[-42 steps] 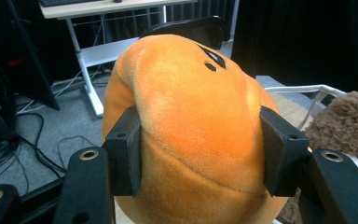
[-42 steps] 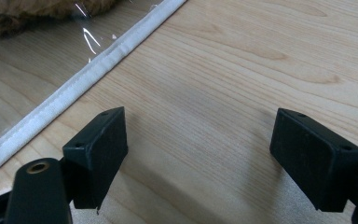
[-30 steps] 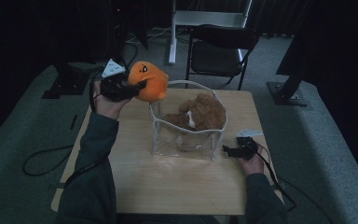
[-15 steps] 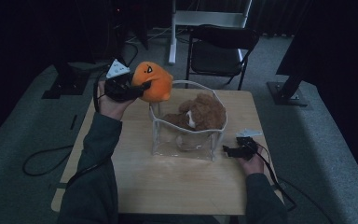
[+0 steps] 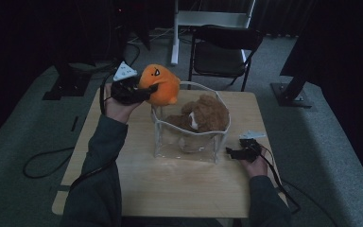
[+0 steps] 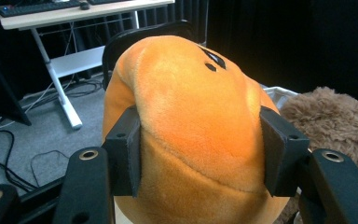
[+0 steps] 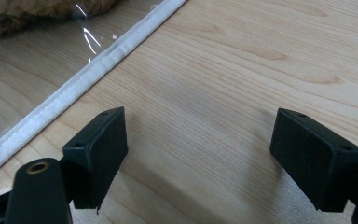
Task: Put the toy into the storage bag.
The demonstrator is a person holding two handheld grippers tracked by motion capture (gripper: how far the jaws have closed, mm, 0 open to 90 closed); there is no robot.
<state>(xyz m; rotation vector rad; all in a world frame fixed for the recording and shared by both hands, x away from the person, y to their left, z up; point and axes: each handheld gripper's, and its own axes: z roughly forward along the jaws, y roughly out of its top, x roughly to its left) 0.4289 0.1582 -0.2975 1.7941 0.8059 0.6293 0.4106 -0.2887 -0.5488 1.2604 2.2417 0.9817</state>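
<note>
high view: left gripper (image 5: pixel 146 90) carries the orange plush (image 5: pixel 160 85) above the clear bag (image 5: pixel 189 142)'s rim, ready to drop beside the brown bear (image 5: pixel 203 113). left gripper view: pads squeeze its sides. right gripper view: right gripper (image 7: pixel 196 154) rests open on the table (image 7: pixel 242 60).

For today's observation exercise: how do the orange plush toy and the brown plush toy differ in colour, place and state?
The orange plush toy is smooth and bright; the brown plush toy is shaggy and dull. The orange one is clamped in the left gripper above the clear bag's rim; the brown one lies inside it, untouched. Both are soft toys.
</note>
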